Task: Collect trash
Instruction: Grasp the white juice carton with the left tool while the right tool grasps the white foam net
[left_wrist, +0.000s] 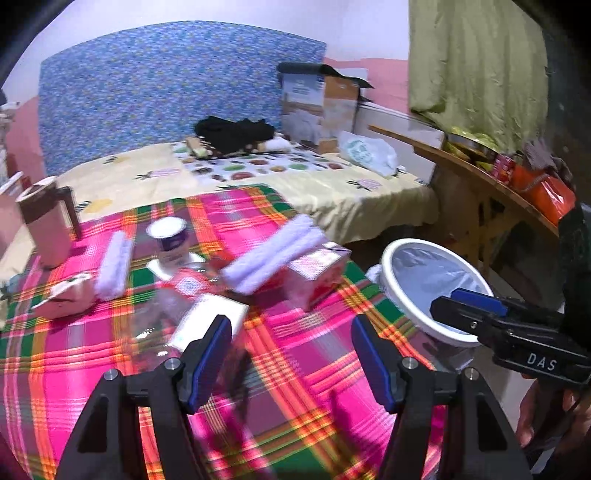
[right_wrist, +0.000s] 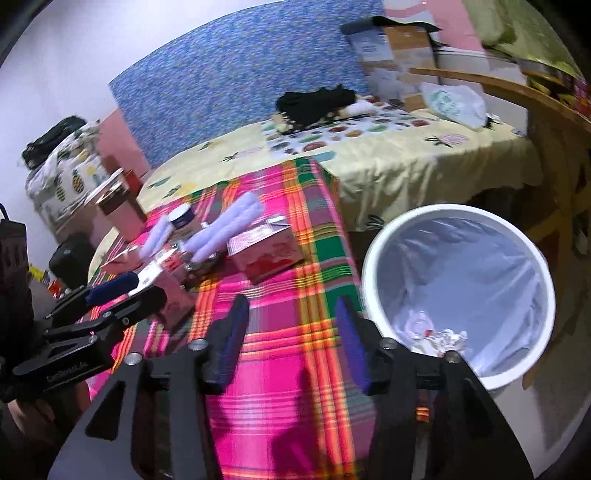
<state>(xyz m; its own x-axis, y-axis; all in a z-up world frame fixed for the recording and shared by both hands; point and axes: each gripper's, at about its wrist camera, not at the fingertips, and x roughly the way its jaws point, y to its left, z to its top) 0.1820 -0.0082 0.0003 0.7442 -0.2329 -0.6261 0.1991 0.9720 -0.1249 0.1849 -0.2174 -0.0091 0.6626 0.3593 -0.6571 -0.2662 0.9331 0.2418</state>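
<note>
both sets of fingers are spread and empty. the trash, a red box (left_wrist: 317, 273) and white rolls (left_wrist: 273, 254), lies on the table ahead of the left gripper (left_wrist: 291, 354), which is nearer; the right gripper (right_wrist: 291, 332) sits by the bin (right_wrist: 369, 266).

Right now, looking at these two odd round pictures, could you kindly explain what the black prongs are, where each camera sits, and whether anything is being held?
There is no robot here: a person carries a hand-held two-finger gripper in each hand, and a wide-angle camera on each one looks forward along its fingers. One picture comes from the left gripper, the other from the right gripper. The black prongs with blue pads are those fingers. Both grippers are open with nothing between their pads.

On the plaid cloth lie the trash items: a red-and-white carton, white rolled wrappers, a small white tub and a flat white packet. Beside the table stands a white bin with a liner; some crumpled trash lies inside.
</note>
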